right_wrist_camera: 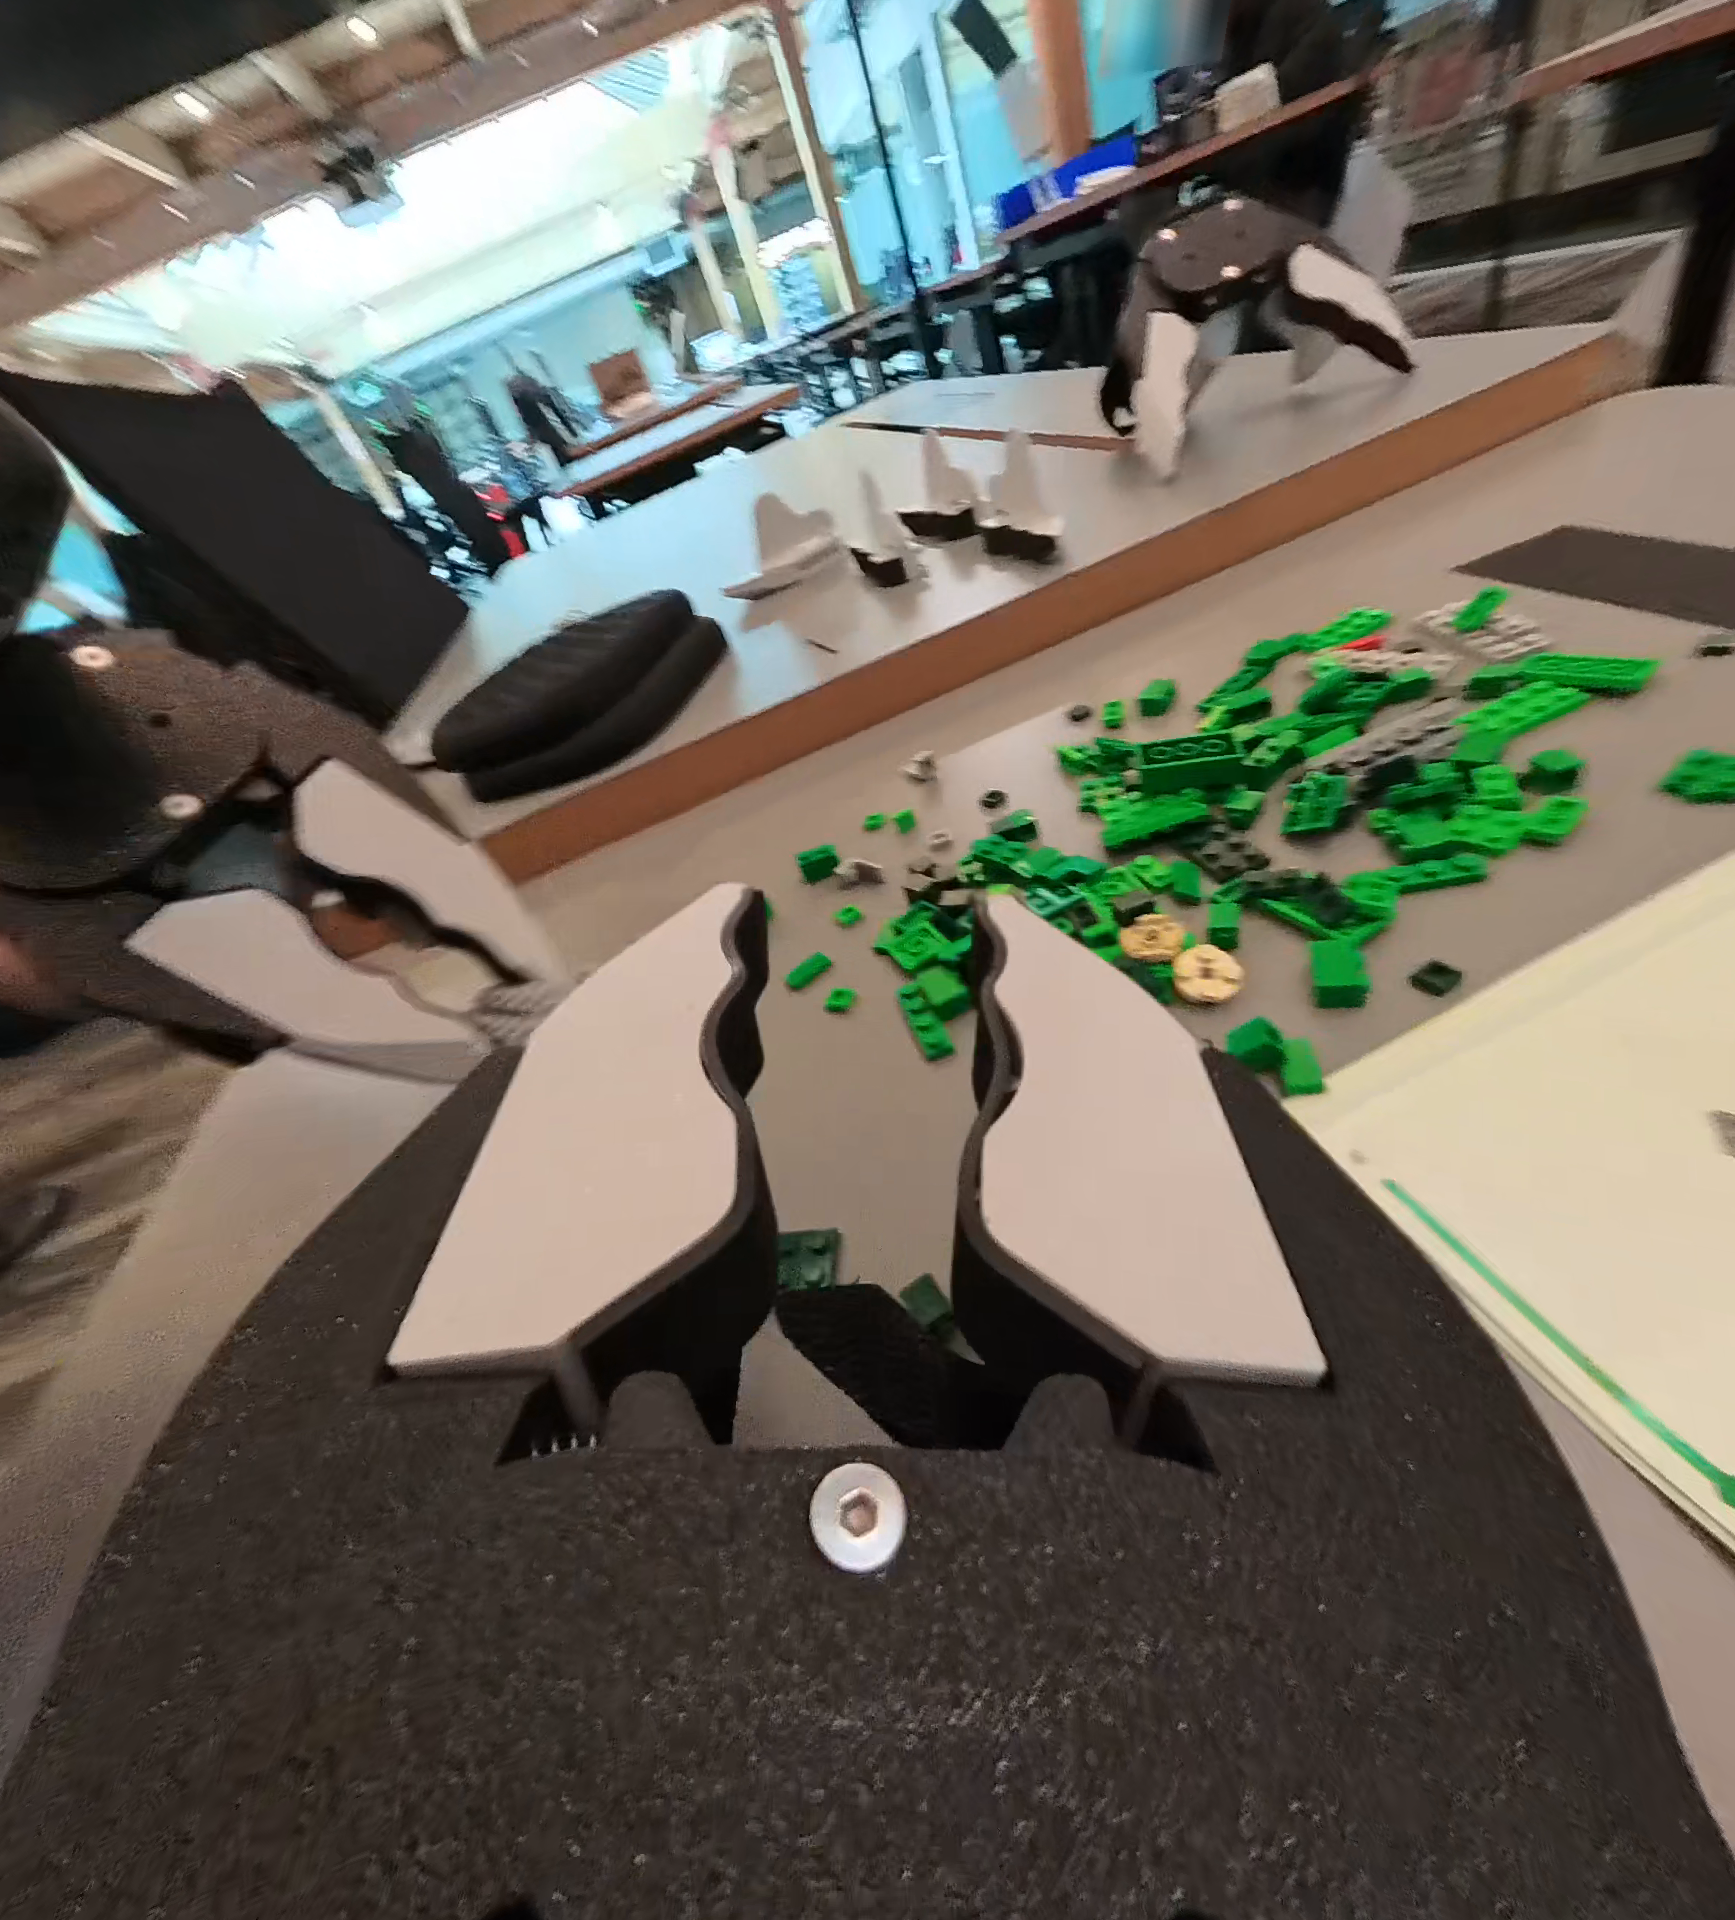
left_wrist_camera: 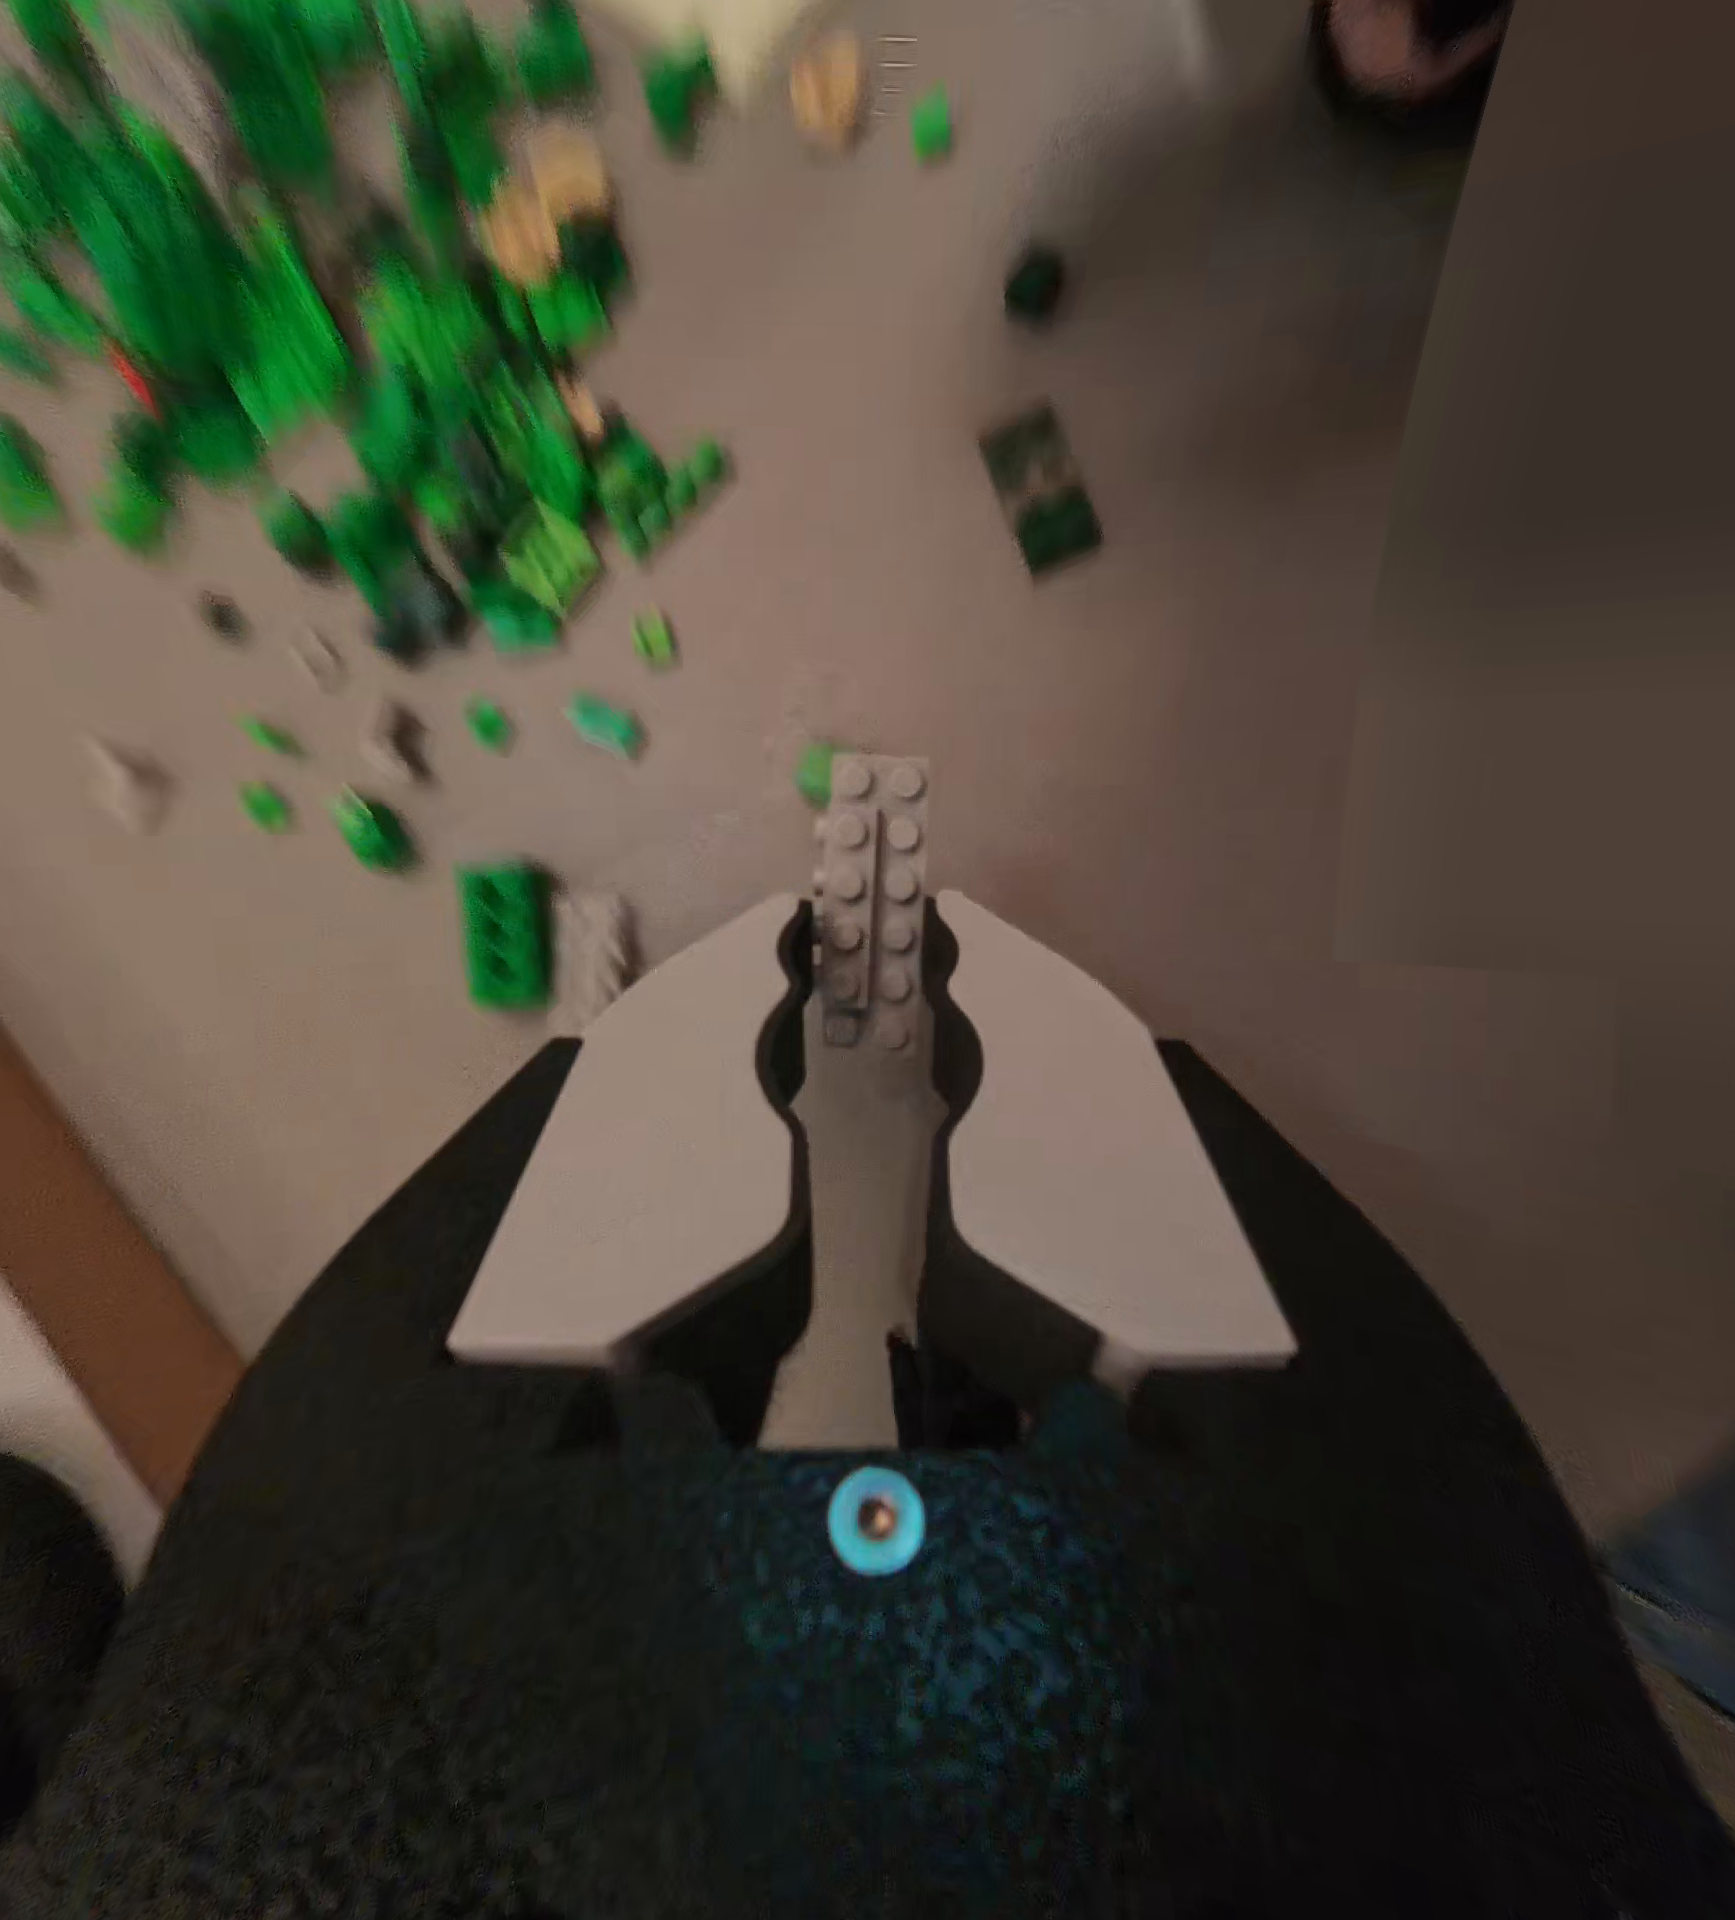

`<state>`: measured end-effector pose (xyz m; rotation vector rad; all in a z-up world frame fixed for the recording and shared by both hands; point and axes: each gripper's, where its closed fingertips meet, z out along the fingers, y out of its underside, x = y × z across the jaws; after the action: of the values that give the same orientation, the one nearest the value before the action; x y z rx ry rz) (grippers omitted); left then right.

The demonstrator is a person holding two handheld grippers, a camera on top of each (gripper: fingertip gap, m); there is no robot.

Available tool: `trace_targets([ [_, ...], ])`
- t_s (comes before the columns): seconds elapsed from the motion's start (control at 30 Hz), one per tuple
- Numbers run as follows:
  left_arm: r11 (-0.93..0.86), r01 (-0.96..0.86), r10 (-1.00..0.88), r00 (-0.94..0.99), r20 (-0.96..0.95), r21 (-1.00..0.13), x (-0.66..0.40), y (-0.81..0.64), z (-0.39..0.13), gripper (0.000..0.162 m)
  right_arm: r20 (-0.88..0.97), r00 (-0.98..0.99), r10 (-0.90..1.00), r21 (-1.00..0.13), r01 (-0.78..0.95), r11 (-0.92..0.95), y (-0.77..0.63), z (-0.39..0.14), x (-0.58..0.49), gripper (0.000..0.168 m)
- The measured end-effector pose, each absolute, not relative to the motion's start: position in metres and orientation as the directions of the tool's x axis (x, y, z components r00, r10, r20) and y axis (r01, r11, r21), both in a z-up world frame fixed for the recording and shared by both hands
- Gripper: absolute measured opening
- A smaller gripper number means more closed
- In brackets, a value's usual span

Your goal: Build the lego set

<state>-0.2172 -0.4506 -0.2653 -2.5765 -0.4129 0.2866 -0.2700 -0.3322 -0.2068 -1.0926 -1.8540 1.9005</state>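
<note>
In the left wrist view my left gripper (left_wrist_camera: 868, 912) is shut on a long grey studded plate (left_wrist_camera: 878, 831), which sticks out forward past the fingertips above the grey table (left_wrist_camera: 1154, 675). A blurred pile of green lego pieces (left_wrist_camera: 343, 364) lies to the upper left. In the right wrist view my right gripper (right_wrist_camera: 868, 920) is open and empty, held above the table just short of the green lego pile (right_wrist_camera: 1362, 790). The left gripper (right_wrist_camera: 343, 914) also shows there, at the left and blurred.
A pale instruction booklet (right_wrist_camera: 1569, 1195) lies at the right. Two tan round pieces (right_wrist_camera: 1180, 956) sit at the pile's near edge. On a farther table stand another gripper (right_wrist_camera: 1258, 301), spare finger parts (right_wrist_camera: 904, 520) and black pads (right_wrist_camera: 582, 696). The table's brown edge (left_wrist_camera: 63, 1195) runs at the lower left.
</note>
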Motion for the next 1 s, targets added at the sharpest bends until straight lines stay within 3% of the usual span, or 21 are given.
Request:
trace_targets([
  [0.1,-0.857,0.358,0.421,0.901,-0.104,-0.372,-0.207,-0.479,-0.283,0.019,-0.220,-0.614,0.758,-0.961,0.270,-0.061,-0.327,-0.214,-0.277,0.041],
  [0.27,-0.811,0.454,0.487,0.873,0.003,-0.369,-0.202,-0.482,-0.292,0.021,-0.036,-0.564,0.825,-0.976,0.199,0.094,-0.324,-0.219,-0.279,0.046],
  [0.4,-0.796,0.453,0.501,0.865,-0.017,-0.402,-0.210,-0.479,-0.287,0.055,-0.033,-0.563,0.826,-0.980,0.180,0.084,-0.324,-0.217,-0.279,0.050],
  [0.47,-0.794,0.419,0.494,0.867,-0.064,-0.441,-0.220,-0.472,-0.277,0.059,-0.040,-0.556,0.830,-0.983,0.171,0.068,-0.322,-0.215,-0.280,0.049],
  [0.77,-0.771,0.347,0.516,0.832,-0.205,-0.534,-0.298,-0.437,-0.263,0.037,-0.050,-0.538,0.841,-0.981,0.184,0.059,-0.319,-0.216,-0.282,0.046],
  [1.0,-0.705,0.330,0.459,0.887,-0.049,-0.628,-0.345,-0.405,-0.259,0.025,-0.087,-0.537,0.839,-0.979,0.204,0.030,-0.317,-0.216,-0.283,0.043],
])
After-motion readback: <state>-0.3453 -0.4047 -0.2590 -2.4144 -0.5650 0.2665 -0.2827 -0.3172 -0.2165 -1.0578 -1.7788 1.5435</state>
